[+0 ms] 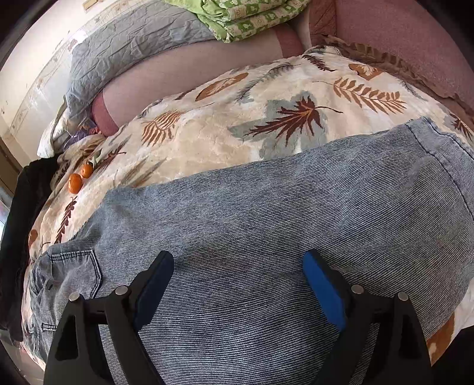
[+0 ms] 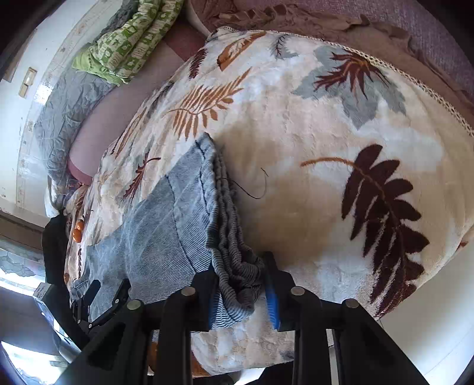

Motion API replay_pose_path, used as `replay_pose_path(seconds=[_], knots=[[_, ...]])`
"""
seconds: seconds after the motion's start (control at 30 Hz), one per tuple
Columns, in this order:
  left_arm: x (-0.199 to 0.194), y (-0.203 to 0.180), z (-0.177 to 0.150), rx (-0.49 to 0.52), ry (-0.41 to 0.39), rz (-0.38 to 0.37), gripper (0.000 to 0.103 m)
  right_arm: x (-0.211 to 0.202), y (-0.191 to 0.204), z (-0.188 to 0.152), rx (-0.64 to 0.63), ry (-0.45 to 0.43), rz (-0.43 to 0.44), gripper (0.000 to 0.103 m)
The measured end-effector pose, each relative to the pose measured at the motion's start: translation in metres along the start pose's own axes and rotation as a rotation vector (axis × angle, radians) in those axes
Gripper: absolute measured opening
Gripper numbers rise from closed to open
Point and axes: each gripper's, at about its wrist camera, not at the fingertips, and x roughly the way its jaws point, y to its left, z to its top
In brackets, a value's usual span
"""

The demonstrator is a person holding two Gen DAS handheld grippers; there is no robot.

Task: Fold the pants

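Note:
Blue-grey denim pants (image 1: 266, 213) lie flat across a leaf-print blanket (image 1: 207, 136) on a bed, a back pocket (image 1: 74, 266) at the left. My left gripper (image 1: 238, 260) is open just above the denim, holding nothing. In the right wrist view the pants (image 2: 166, 225) run to the lower left, with the ribbed waistband end (image 2: 234, 254) bunched at the near edge. My right gripper (image 2: 241, 275) has its jaws partly closed around that waistband. The left gripper (image 2: 103, 299) shows at the lower left, over the pants.
Two small oranges (image 1: 78, 177) lie on the blanket (image 2: 326, 148) at the left. A green patterned quilt (image 1: 246, 17) and a grey pillow (image 1: 127, 50) sit at the far side. Dark clothing (image 1: 26, 207) hangs at the bed's left edge.

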Motion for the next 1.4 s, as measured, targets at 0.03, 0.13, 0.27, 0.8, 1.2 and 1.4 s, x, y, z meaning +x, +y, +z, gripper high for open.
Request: replay_pose_path(seconds=[0.03, 0.13, 0.27, 0.8, 1.2, 1.4], knots=[[0.001, 0.003, 0.000, -0.014, 0.007, -0.019, 0.090, -0.006, 0.010, 0.001, -0.020, -0.023, -0.009, 0.024], [0.005, 0.021, 0.000, -0.082, 0.027, -0.135, 0.089, -0.029, 0.056, 0.000, -0.153, -0.094, -0.054, 0.024], [-0.013, 0.072, -0.009, -0.288, -0.010, -0.268, 0.080, -0.051, 0.138, -0.015, -0.361, -0.163, -0.061, 0.024], [-0.055, 0.254, -0.093, -0.644, -0.085, -0.133, 0.080, 0.081, 0.267, -0.158, -0.539, 0.150, 0.290, 0.062], [-0.011, 0.126, -0.066, -0.285, 0.074, -0.247, 0.083, 0.060, 0.113, -0.105, -0.054, 0.092, 0.435, 0.070], [-0.071, 0.162, -0.058, -0.451, -0.020, -0.362, 0.081, 0.062, 0.096, -0.099, -0.025, 0.075, 0.536, 0.070]])
